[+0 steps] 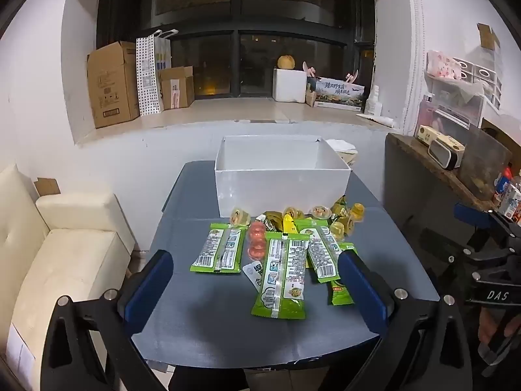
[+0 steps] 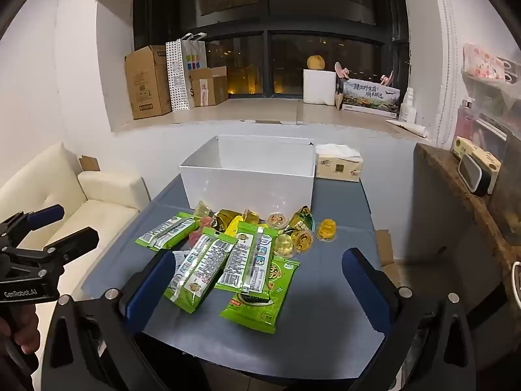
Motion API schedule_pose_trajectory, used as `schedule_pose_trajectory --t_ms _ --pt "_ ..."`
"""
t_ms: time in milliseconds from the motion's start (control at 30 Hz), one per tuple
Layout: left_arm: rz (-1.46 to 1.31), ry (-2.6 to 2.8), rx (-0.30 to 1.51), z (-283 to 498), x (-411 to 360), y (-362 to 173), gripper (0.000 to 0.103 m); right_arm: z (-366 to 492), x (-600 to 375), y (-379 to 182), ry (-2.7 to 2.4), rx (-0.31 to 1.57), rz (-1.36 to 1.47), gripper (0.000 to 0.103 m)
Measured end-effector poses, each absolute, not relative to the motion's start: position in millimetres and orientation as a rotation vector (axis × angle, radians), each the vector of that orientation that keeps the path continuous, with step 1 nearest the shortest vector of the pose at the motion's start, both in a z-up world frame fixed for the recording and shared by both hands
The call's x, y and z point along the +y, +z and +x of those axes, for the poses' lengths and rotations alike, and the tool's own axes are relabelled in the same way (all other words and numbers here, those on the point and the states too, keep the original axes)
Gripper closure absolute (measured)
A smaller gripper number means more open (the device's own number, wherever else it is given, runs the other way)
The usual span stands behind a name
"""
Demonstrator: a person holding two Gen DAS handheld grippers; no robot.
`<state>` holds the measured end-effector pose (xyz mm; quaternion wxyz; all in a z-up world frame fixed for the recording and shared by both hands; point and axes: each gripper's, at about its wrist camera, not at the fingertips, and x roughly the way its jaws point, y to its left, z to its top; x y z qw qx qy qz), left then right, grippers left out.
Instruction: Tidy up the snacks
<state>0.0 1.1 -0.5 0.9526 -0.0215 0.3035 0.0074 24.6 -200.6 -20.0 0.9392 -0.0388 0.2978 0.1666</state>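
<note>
I held the left gripper (image 1: 255,277) and right gripper (image 2: 257,277) with fingers wide, gripping nothing. Green snack packets (image 1: 281,277) lay between and just ahead of both fingertips; jelly cups (image 2: 301,239) beyond them, white box (image 1: 280,189) farther ahead.

Left wrist view: behind the left hand-held gripper (image 1: 255,280), above the counter's (image 1: 195,319) near edge, facing the window, close over the snack pile (image 1: 280,254)
Right wrist view: same heading, set further right
Shared: white box (image 2: 247,179), snack pile, counter, window ledge; each shows the other gripper at its edge
</note>
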Motion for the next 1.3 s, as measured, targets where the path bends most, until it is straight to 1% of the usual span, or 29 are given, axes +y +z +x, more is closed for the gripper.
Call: schedule_pose_trajectory --t_ms 167,500,1300 --pt "-0.031 0.010 0.599 -8.4 1.2 5.9 0.000 22.0 -205.1 -17.1 0.340 0.579 -0.079 0.000" --pt "-0.044 0.004 0.620 -5.2 -4.0 10.8 0.000 19.6 -207.3 -13.8 0.344 0.592 -0.056 0.000" --pt "-0.046 0.006 0.632 -2.9 -2.2 5.6 0.000 17.7 -206.8 -14.8 0.347 0.594 -0.048 0.000"
